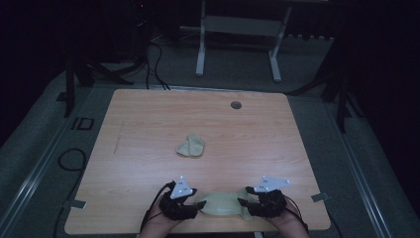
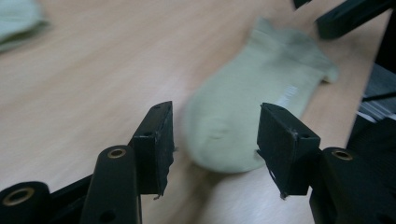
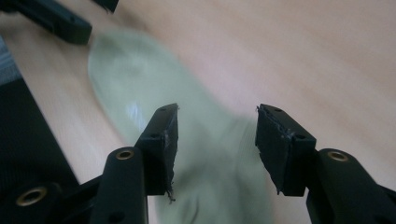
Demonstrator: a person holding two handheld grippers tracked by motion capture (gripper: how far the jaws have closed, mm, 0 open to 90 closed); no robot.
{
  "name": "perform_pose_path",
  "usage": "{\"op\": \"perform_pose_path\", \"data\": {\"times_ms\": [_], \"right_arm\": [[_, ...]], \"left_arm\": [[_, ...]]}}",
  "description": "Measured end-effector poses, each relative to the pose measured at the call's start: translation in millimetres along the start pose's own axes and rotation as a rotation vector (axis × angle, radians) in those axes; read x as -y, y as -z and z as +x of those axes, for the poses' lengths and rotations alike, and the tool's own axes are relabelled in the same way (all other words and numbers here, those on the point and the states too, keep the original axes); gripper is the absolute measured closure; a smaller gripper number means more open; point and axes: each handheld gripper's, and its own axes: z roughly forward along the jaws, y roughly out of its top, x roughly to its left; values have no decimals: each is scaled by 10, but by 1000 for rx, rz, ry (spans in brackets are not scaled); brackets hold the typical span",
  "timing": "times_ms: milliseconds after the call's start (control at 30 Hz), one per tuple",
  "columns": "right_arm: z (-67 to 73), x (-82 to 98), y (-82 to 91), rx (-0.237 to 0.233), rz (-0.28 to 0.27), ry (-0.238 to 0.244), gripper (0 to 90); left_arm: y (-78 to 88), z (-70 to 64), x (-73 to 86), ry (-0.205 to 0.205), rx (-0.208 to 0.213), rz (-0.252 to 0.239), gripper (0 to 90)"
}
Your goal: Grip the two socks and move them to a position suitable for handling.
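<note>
A pale green sock [image 1: 222, 203] lies flat near the table's front edge, between my two grippers. My left gripper [image 1: 200, 204] is at its left end and my right gripper [image 1: 242, 202] at its right end. In the left gripper view the jaws [image 2: 215, 140] stand apart just above the sock's toe [image 2: 252, 93], with the pads off the cloth. The right gripper view shows its jaws [image 3: 215, 140] apart over the sock's other end [image 3: 140, 79], gripping nothing. A second sock [image 1: 190, 145] of the same colour lies crumpled mid-table.
The wooden table [image 1: 148, 114] has a round cable hole [image 1: 236, 105] near its back edge. A white metal frame [image 1: 237, 29] stands on the floor behind it, and cables [image 1: 72, 159] lie on the floor to the left.
</note>
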Motion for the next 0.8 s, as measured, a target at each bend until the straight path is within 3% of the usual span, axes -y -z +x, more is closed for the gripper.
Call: {"op": "perform_pose_path", "data": {"times_ms": [167, 333, 500, 667, 733, 800], "right_arm": [[-50, -312, 6, 2, -29, 25, 481], [-108, -726, -162, 9, -35, 48, 481], [-137, -1119, -451, -11, -28, 47, 477], [-168, -1447, -812, 4, -11, 54, 477], [-174, -1491, -868, 0, -9, 52, 474], [-202, -1653, -1147, 11, 9, 50, 473]], "left_arm": [[151, 129, 97, 28, -48, 0, 462], [250, 237, 252, 39, -91, 10, 462], [306, 308, 375, 63, -136, 37, 463], [370, 353, 432, 103, -134, 9, 463], [383, 358, 438, 109, -138, 5, 463], [395, 351, 449, 112, -144, 5, 463]]}}
